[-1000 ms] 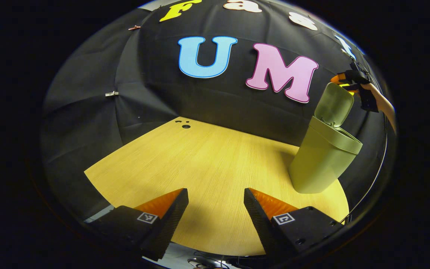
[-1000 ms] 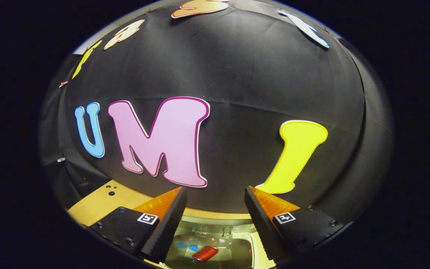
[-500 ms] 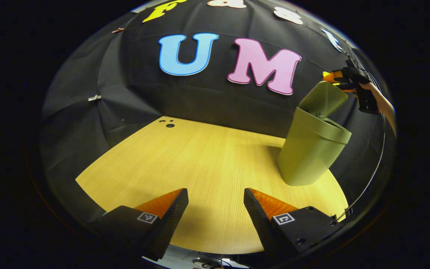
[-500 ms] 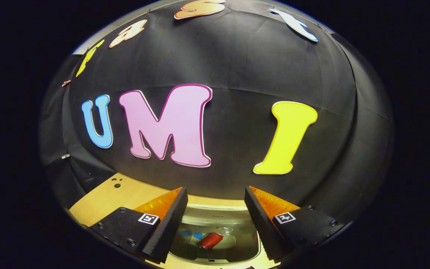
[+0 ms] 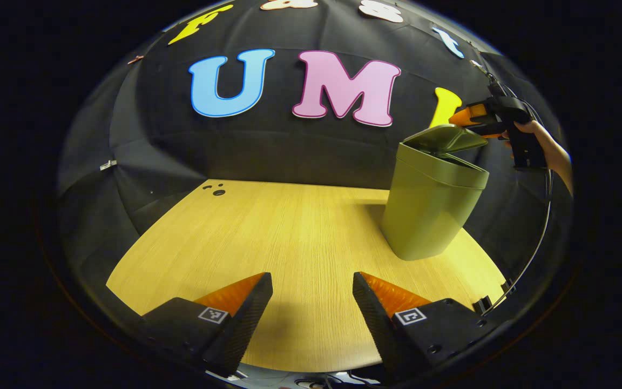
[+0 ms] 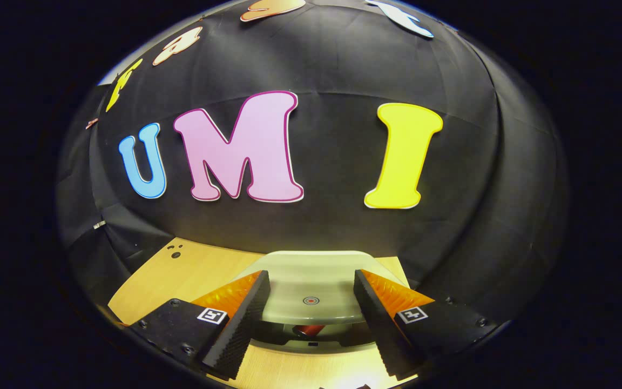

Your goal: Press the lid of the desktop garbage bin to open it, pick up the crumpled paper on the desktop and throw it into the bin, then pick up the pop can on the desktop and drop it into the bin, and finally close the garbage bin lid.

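Observation:
The olive green garbage bin [image 5: 430,210] stands on the wooden desk [image 5: 289,243] at the right. Its lid [image 5: 446,138] is tilted low over the opening with a narrow gap left. In the right gripper view the lid [image 6: 311,289] lies just ahead with a round mark on it, and a bit of the red pop can [image 6: 306,329] shows in the gap beneath. My right gripper [image 6: 311,313] is open above the lid's near edge; in the left gripper view it [image 5: 478,121] sits at the lid's top, held by a hand [image 5: 546,146]. My left gripper [image 5: 311,308] hangs open over the desk.
Small dark holes [image 5: 215,189] mark the desk's far left corner. A cable [image 5: 532,254] hangs down at the right, past the desk's edge. The black cloth wall stands close behind the bin.
The bin lid has swung down from nearly upright to almost flat, with my right gripper following it down. The left gripper view has shifted so the bin sits more to the left.

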